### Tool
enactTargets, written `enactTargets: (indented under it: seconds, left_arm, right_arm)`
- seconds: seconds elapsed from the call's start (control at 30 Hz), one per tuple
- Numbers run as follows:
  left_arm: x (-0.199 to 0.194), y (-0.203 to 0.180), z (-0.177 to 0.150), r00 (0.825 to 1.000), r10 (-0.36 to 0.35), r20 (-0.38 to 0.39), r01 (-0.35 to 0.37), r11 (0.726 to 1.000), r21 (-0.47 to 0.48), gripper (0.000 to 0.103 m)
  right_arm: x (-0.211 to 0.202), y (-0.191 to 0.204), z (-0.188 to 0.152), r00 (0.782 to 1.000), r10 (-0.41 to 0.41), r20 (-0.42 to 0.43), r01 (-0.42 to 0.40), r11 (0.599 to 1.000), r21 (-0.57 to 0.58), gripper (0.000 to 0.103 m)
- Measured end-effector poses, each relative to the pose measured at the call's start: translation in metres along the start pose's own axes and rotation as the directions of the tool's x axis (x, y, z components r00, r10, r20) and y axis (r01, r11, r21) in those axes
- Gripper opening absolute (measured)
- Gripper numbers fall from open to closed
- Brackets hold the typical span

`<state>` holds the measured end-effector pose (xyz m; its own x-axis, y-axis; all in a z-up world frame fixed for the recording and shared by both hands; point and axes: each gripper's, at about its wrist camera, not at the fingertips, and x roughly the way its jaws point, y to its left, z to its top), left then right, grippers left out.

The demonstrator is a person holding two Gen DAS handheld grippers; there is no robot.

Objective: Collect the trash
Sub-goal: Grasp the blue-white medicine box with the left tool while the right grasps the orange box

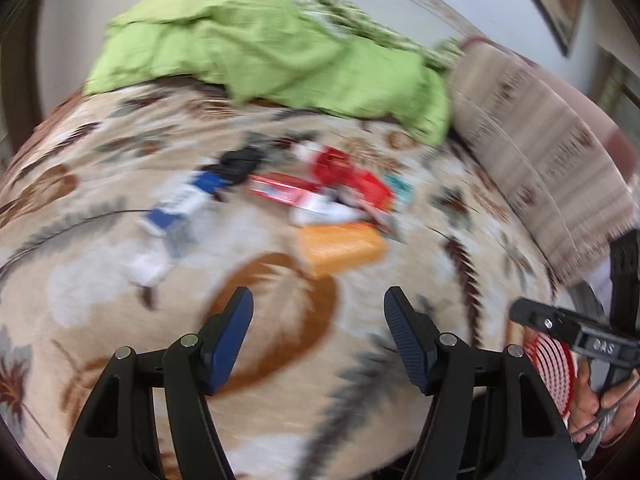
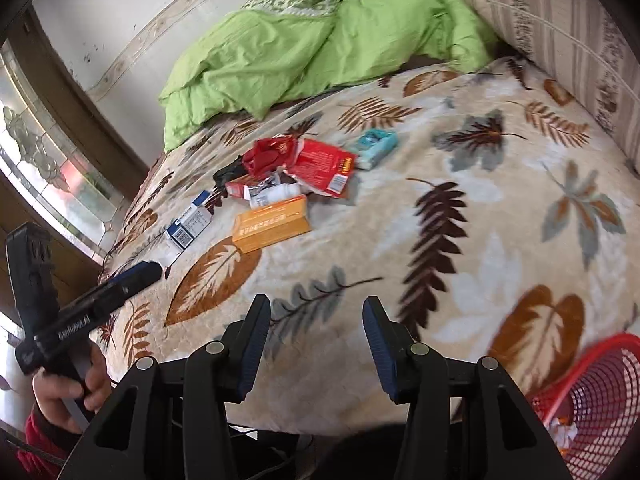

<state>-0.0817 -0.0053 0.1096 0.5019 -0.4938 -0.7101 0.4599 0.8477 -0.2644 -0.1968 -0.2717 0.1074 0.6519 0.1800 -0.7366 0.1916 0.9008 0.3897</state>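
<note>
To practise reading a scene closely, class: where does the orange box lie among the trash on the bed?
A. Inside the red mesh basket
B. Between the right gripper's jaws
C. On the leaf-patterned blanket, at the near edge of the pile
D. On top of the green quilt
C: the orange box lies flat on the leaf-patterned blanket, nearest the camera among the wrappers, far from the red mesh basket and the green quilt.
</note>
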Motion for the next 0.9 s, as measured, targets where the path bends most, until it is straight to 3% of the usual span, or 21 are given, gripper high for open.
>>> enactTargets:
  seconds: [0.2, 0.43, 0.7, 0.9]
  left_arm:
    - [0.014, 0.056, 0.02, 0.997, 0.076, -0.004, -0.076, 0.995, -0.068, 0.067]
    - [0.042, 0.092, 0.056, 0.994, 0.105, -0.009, -0.106, 0.992, -0.076, 0.068]
    - [0.084, 0.123, 0.074, 0.998, 0.007, -0.065, -0.016, 0.991, -0.131, 0.068]
    - [0.093, 0.122, 0.069, 0.995, -0.02, -0.098, 0.01, 0.995, -0.097, 0.068]
  right_arm:
    - [0.052, 0.016, 0.025, 0.998, 0.014, -0.069, -0.017, 0.999, -0.037, 0.051]
    - [0.1, 0.035, 0.069, 0.996, 0.051, -0.072, -0.056, 0.996, -0.073, 0.051]
    - [0.174, 0.035, 0.117, 0.987, 0.079, -0.138, -0.088, 0.994, -0.065, 0.053]
    - [0.193, 0.022, 0.115, 0.967, 0.139, -0.212, -0.148, 0.989, -0.026, 0.056]
